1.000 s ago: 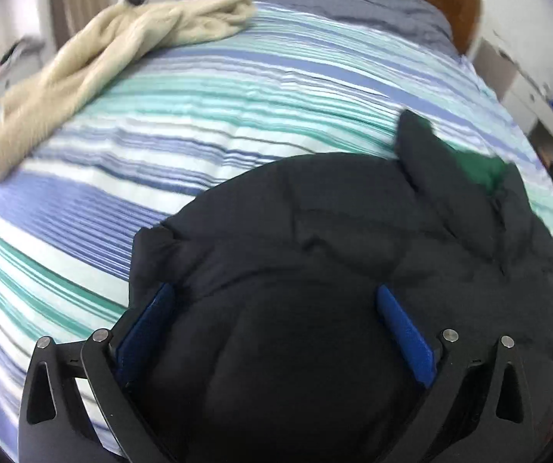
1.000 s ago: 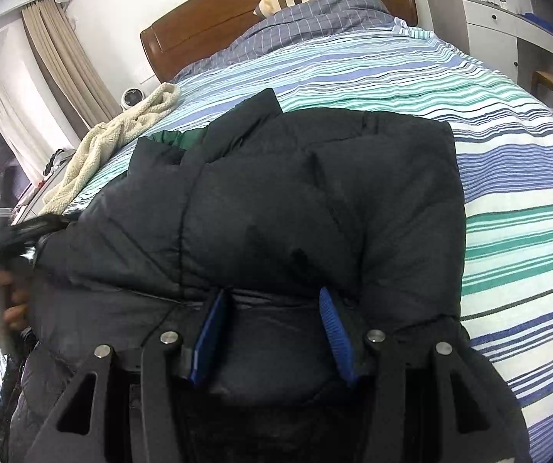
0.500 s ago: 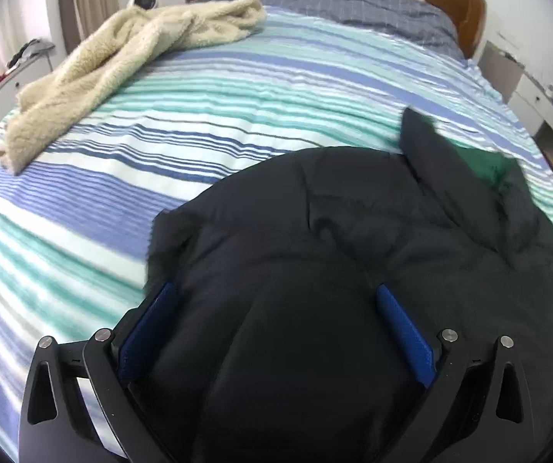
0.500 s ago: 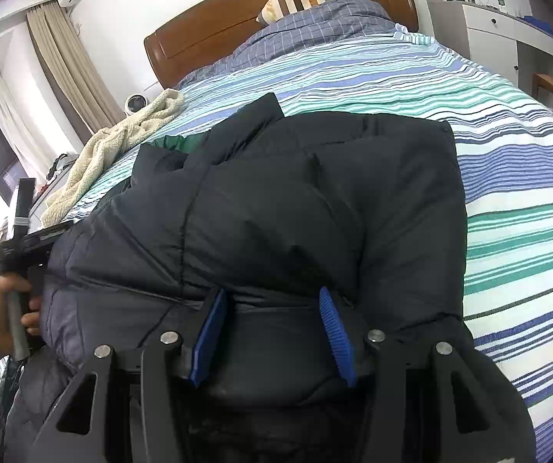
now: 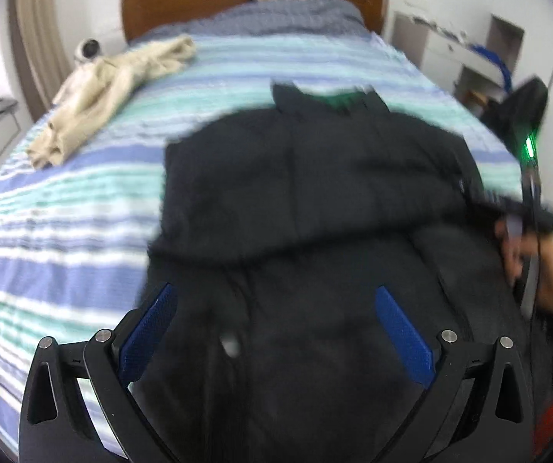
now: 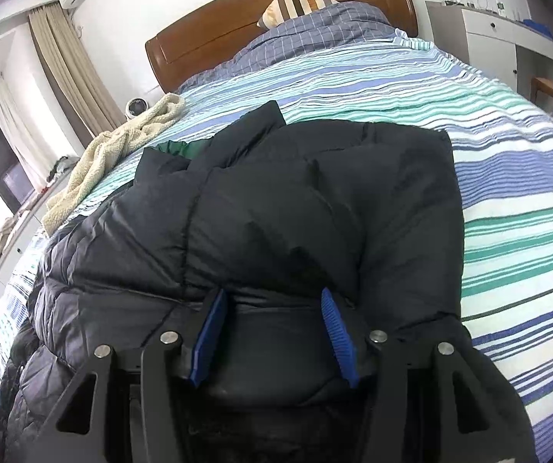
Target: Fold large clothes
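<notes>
Black puffer jacket (image 6: pixel 295 223) is lying spread across the near part of the striped bedspread (image 6: pixel 508 177), its near hem bunching up against both cameras. Right gripper (image 6: pixel 272 332) is pressing into that hem with a thick fold of padding filling the gap between its blue pads (image 6: pixel 336 332), which are clamping on it while standing partly apart. Left gripper (image 5: pixel 276 335) is hovering over the jacket's near edge in a motion-blurred view, its jaws standing wide apart with fabric beneath them and no pad squeezing it. Beside the jacket's right edge, a hand (image 5: pixel 538 270) in a green sleeve is gripping the other tool's handle. Beyond the jacket, its collar is showing a green lining (image 6: pixel 178 148). Farther off, a cream fleece garment (image 6: pixel 122 154) is sprawling toward the wooden headboard (image 6: pixel 276 19).
</notes>
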`<state>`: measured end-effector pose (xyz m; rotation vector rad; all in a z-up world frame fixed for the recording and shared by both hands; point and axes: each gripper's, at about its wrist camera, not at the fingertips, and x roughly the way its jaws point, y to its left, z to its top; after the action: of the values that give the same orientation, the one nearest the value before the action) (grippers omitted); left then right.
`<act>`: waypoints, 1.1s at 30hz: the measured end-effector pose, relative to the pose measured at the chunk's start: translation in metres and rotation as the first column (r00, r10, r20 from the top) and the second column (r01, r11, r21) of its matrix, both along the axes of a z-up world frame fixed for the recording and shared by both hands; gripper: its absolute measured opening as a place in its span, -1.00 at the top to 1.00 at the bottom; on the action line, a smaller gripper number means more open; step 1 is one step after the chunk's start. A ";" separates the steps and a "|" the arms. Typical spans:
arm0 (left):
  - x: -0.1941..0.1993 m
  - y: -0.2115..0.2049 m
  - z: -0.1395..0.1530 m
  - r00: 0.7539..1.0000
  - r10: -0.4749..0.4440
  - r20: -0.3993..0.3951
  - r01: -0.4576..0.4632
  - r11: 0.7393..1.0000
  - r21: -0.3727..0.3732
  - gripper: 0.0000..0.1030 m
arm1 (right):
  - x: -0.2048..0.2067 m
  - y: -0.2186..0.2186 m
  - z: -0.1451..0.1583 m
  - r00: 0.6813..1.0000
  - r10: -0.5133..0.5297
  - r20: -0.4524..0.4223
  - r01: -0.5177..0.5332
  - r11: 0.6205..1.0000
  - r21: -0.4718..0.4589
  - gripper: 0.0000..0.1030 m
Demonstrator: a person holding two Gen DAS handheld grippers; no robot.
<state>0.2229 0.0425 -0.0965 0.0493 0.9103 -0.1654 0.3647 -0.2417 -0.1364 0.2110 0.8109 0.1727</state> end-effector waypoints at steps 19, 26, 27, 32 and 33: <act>-0.165 0.050 0.012 0.966 -0.063 -0.250 0.091 0.990 0.106 -0.98 | -0.286 0.055 0.034 0.921 0.309 -0.236 -0.355 0.916 -0.186 -0.02; -0.169 0.124 0.079 0.990 0.120 -0.072 -0.117 0.992 0.047 -0.99 | -0.320 -0.001 0.076 0.979 0.165 -0.119 -0.184 0.967 -0.176 -0.26; -0.161 0.125 0.068 0.990 0.125 -0.072 -0.124 0.992 0.008 -0.99 | -0.317 -0.009 0.077 0.984 0.136 -0.111 -0.154 0.973 -0.170 -0.27; -0.134 0.119 -0.020 0.971 0.145 -0.191 -0.165 0.982 -0.090 -0.97 | -0.308 -0.038 0.064 0.988 0.025 -0.152 -0.046 0.990 -0.135 -0.27; -0.131 0.117 -0.033 0.966 0.144 -0.213 -0.172 0.978 -0.119 -0.97 | -0.308 -0.048 0.058 0.983 0.005 -0.184 -0.026 0.993 -0.114 -0.27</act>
<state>0.0915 0.1591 -0.1294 -0.1710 1.1004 -0.0838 0.0564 -0.2893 -0.0788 0.1121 1.0029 0.1214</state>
